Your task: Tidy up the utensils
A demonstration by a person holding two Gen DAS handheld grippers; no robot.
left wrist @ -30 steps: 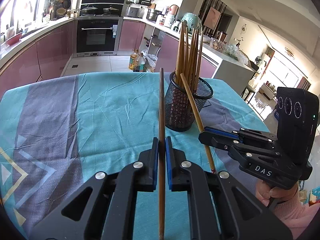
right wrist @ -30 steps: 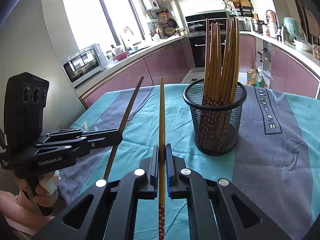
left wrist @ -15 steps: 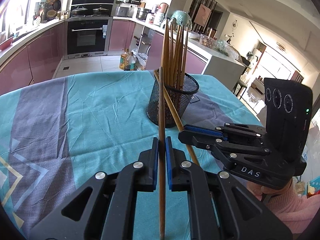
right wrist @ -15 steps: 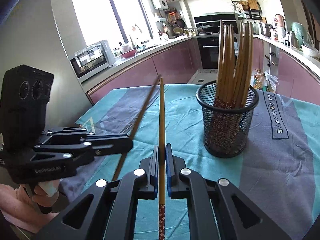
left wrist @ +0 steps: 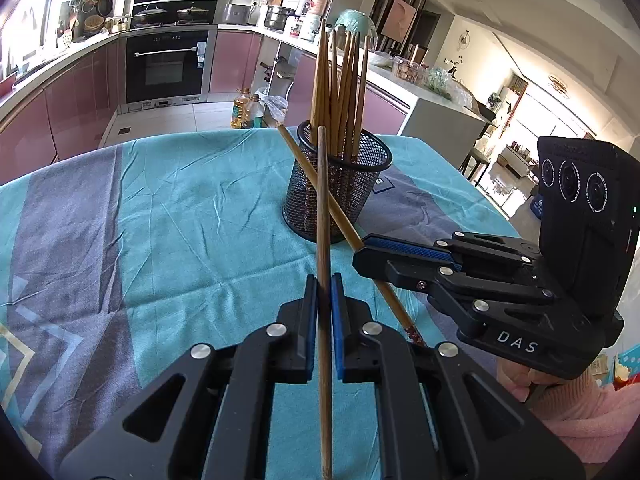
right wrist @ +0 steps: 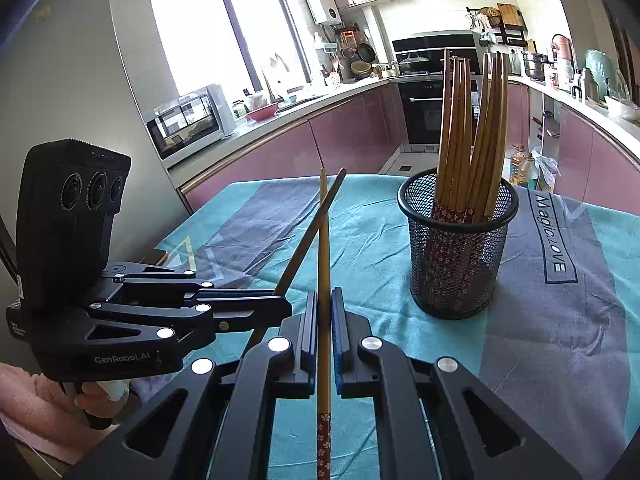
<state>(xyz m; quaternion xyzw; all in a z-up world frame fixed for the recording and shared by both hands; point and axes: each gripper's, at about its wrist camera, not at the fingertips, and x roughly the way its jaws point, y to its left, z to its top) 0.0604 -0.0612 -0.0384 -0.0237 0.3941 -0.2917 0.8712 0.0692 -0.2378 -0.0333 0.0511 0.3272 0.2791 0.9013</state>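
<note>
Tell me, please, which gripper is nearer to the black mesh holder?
Right. The right gripper is close to the base of the mesh holder, on its near right side; the left gripper is farther back from it.

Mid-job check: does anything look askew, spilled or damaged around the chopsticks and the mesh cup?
Nothing spilled or damaged. The mesh cup stands upright on the tablecloth, its chopsticks fanned out. The left claw and right claw each clamp one chopstick; the two appear to cross in both views.
</note>
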